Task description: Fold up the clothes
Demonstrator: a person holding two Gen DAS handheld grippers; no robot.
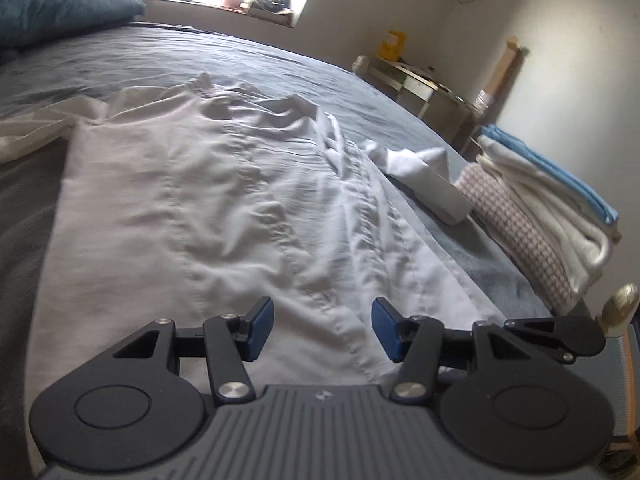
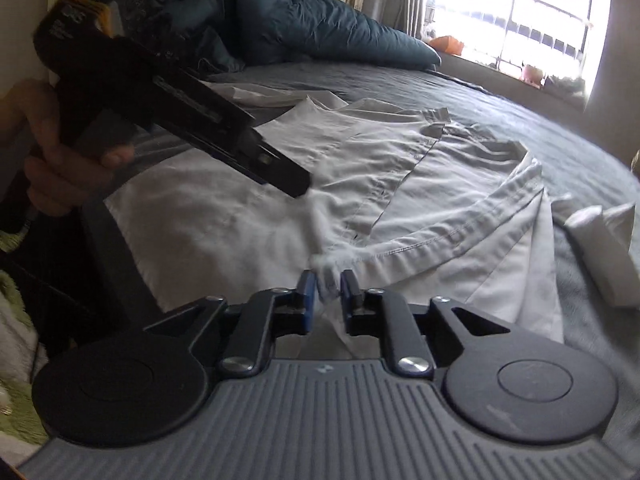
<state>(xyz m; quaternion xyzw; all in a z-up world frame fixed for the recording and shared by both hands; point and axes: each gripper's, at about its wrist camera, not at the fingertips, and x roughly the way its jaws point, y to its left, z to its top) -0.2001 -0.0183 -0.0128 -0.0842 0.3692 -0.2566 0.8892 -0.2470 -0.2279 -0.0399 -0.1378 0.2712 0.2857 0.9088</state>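
A white shirt [image 1: 200,200] lies spread and wrinkled on the grey bed [image 1: 280,64]. My left gripper [image 1: 322,332] hovers over its near hem, jaws wide apart, nothing between them. In the right wrist view the same shirt [image 2: 420,184] lies with its stitched hem toward me. A bunched bit of that hem stands between the blue pads of my right gripper [image 2: 327,300], which are slightly parted and do not clamp it. A hand holds the left gripper [image 2: 294,186] over the shirt's left part.
Folded clothes [image 1: 540,208] are stacked at the bed's right edge, with a small white folded piece [image 1: 424,176] beside them. A dark blue duvet [image 2: 320,28] is heaped at the head of the bed. A bedside table [image 1: 420,80] stands by the far wall.
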